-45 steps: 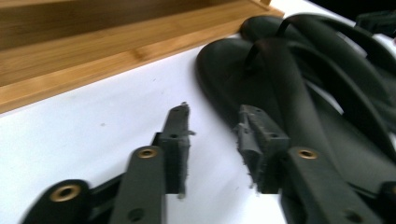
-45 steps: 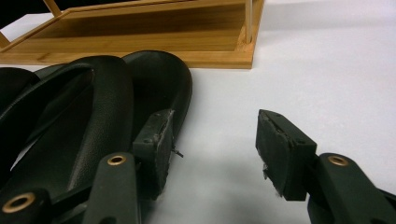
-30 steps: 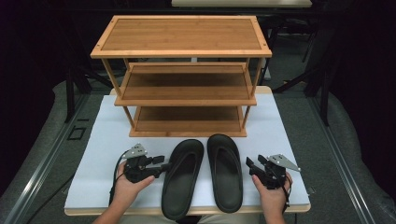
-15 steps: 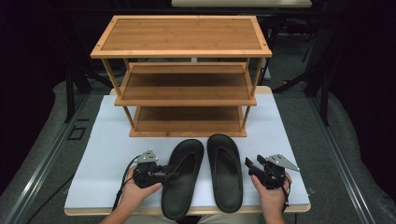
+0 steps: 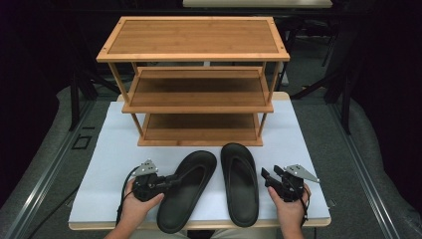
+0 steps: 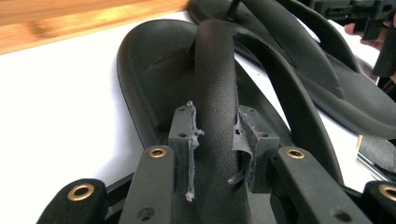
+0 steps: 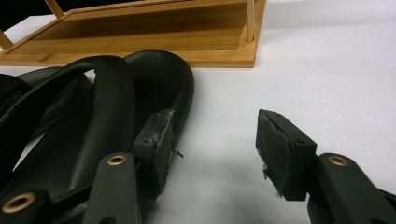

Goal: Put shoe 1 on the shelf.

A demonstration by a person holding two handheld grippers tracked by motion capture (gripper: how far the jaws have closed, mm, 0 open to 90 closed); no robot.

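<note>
The step in hand was the pick-up of a pair of black flip-flops lying side by side on the white table cover, at six o'clock from the three-tier bamboo shoe rack.

The left gripper sat at nine o'clock of the left flip-flop. Its jaws had just been closing, and in the left gripper view the pads stood on either side of that sandal's strap, pressed against it, so I judged the strap clamped. The sandal itself lay flat on the cover, not yet lifted.

The right gripper waited at three o'clock of the right flip-flop. In the right gripper view its jaws stood well apart: one pad was just beside the sandal's outer edge, the other over bare cover, with nothing between them.

By my judgement, the task was barely begun; all shelves of the rack were bare. The next move called for the right gripper to swing toward nine o'clock, straddle its sandal's strap, and close. Then both sandals would need raising and carrying toward twelve o'clock onto a shelf, kept low enough to clear the tier above.
</note>
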